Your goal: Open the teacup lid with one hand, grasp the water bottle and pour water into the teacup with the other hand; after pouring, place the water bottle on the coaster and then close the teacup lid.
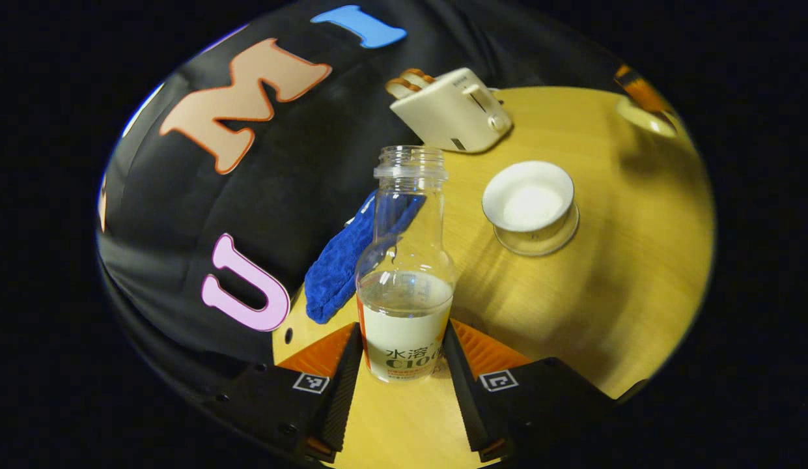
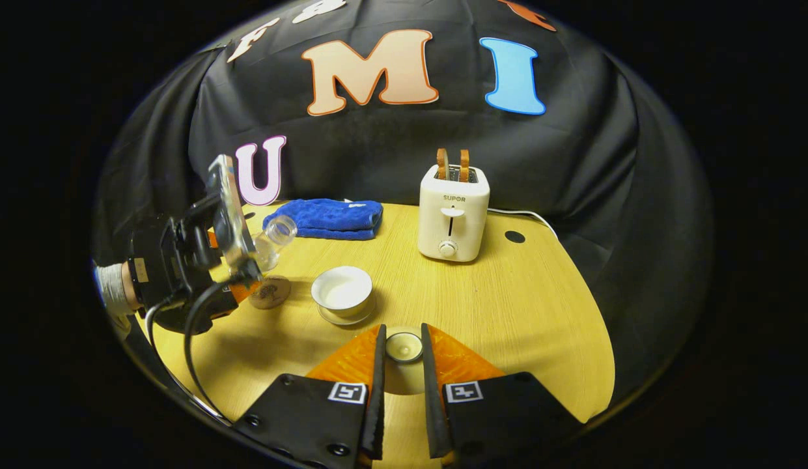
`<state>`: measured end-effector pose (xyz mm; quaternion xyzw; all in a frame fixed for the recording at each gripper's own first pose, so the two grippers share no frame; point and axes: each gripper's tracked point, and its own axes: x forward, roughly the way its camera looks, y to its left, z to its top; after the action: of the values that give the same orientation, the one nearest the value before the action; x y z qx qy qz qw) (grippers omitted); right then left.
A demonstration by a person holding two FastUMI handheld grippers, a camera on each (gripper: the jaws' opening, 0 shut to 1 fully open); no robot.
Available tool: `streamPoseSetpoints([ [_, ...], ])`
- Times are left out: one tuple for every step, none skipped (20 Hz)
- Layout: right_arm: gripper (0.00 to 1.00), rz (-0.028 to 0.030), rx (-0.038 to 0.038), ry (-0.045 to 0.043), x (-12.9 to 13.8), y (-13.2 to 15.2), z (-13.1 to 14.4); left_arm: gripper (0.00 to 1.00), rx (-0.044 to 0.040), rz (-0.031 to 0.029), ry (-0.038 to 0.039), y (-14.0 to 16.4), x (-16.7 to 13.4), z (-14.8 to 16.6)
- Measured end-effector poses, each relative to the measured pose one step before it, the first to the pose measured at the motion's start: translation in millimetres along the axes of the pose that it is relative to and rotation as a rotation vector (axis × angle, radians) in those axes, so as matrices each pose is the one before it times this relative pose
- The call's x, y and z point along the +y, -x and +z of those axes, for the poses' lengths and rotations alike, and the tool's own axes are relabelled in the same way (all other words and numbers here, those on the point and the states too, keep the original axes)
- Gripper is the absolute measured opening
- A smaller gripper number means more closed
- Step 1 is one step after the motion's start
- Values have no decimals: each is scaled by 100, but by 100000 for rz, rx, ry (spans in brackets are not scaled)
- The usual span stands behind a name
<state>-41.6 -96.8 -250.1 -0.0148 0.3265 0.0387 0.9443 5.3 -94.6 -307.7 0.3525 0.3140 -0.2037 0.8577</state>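
Observation:
My left gripper (image 1: pixel 404 331) is shut on the lower body of an uncapped clear water bottle (image 1: pixel 407 260), which is roughly half full. In the right gripper view that bottle (image 2: pixel 272 241) hangs tilted above a round wooden coaster (image 2: pixel 269 292), its mouth leaning toward the cup, held by the left gripper (image 2: pixel 242 264). No water stream shows. The white teacup (image 2: pixel 342 290) (image 1: pixel 530 203) stands uncovered on its glass saucer, just right of the coaster. My right gripper (image 2: pixel 404 332) is shut on the knob of the teacup lid (image 2: pixel 404 347), held above the table near the front.
A cream toaster (image 2: pixel 452 215) (image 1: pixel 452 111) with two slices stands at the back of the round wooden table (image 2: pixel 527 312). A folded blue towel (image 2: pixel 325 218) (image 1: pixel 342 260) lies at the back left. A person's hand and cables (image 2: pixel 117 290) are behind the left gripper.

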Motion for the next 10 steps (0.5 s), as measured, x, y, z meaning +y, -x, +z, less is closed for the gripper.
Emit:
streamPoseSetpoints([
  [27,-346,431,430,44,146,6,68,-2904,-94,4402,105,-150,460],
  [27,-433,462,507,20,47,-61,68,-3667,512,3826,-11,196,762],
  [27,-429,568,622,-13,80,2,68,-1480,-213,3321,-65,156,340],
  [27,-426,562,680,10,146,-58,67,-1879,-582,3185,-183,-42,257],
  [27,-390,376,712,-39,135,45,68,-1261,-295,3835,153,-185,-393],
  [27,-283,286,693,61,94,7,68,-916,360,4756,11,-2,-166],
  [27,-386,138,841,70,24,158,68,-1934,816,4459,-215,-18,-12],
  [28,-355,274,866,139,-136,52,68,-577,959,4101,135,-3,-408],
  [28,58,324,559,211,44,-21,68,-1161,468,3310,25,37,-145],
  [28,247,439,406,307,77,-106,68,-2509,182,3061,2,-26,212],
])
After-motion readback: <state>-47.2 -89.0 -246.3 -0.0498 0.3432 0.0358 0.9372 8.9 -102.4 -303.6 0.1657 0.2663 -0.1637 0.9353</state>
